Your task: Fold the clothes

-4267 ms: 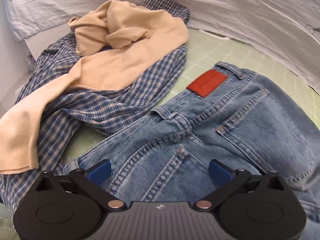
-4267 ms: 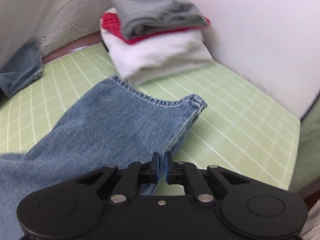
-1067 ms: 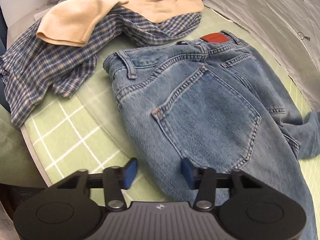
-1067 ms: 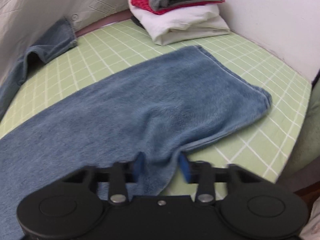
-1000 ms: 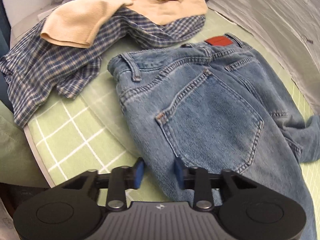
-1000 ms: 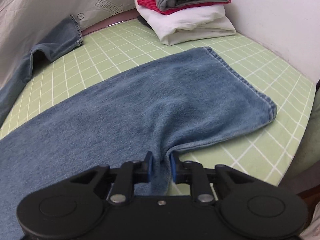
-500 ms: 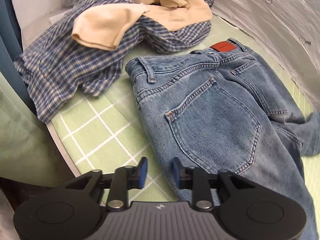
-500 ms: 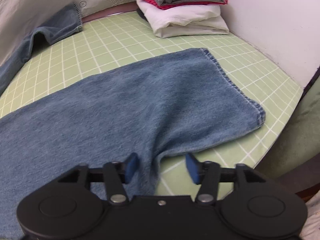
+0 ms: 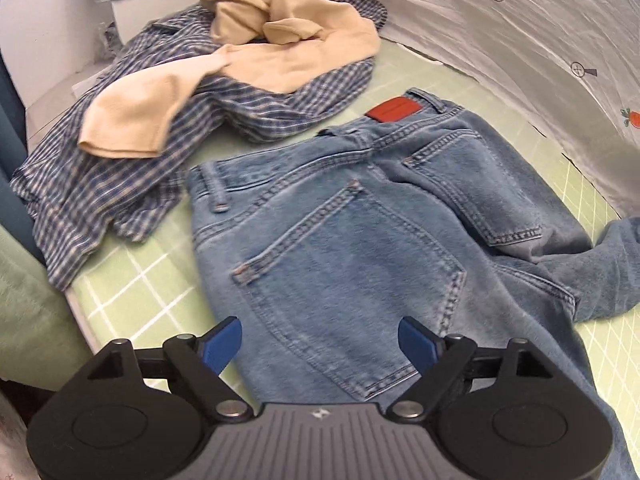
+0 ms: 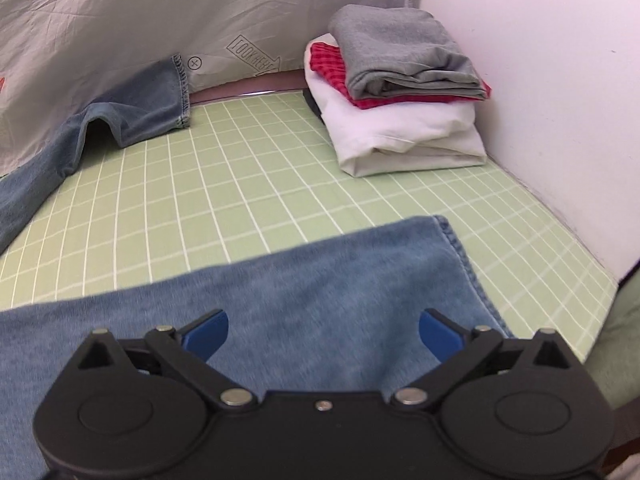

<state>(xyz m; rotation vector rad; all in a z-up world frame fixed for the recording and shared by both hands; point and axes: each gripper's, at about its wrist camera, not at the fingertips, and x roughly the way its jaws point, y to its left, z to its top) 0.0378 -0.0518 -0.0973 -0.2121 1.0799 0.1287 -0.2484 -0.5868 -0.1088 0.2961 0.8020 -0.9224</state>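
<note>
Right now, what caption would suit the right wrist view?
Open right gripper above a jeans leg, folded clothes stack beyond.

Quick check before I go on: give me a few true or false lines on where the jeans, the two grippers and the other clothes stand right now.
1. The left gripper is shut on the waistband of the jeans. False: its fingers are spread wide and hold nothing.
2. The right gripper is open over a jeans leg. True.
3. The red patch sits at the waistband. True.
4. The beige top lies under the checked shirt. False: it lies on top of it.
5. In the folded stack, the grey garment is on top, the red one in the middle, the white one at the bottom. True.
</note>
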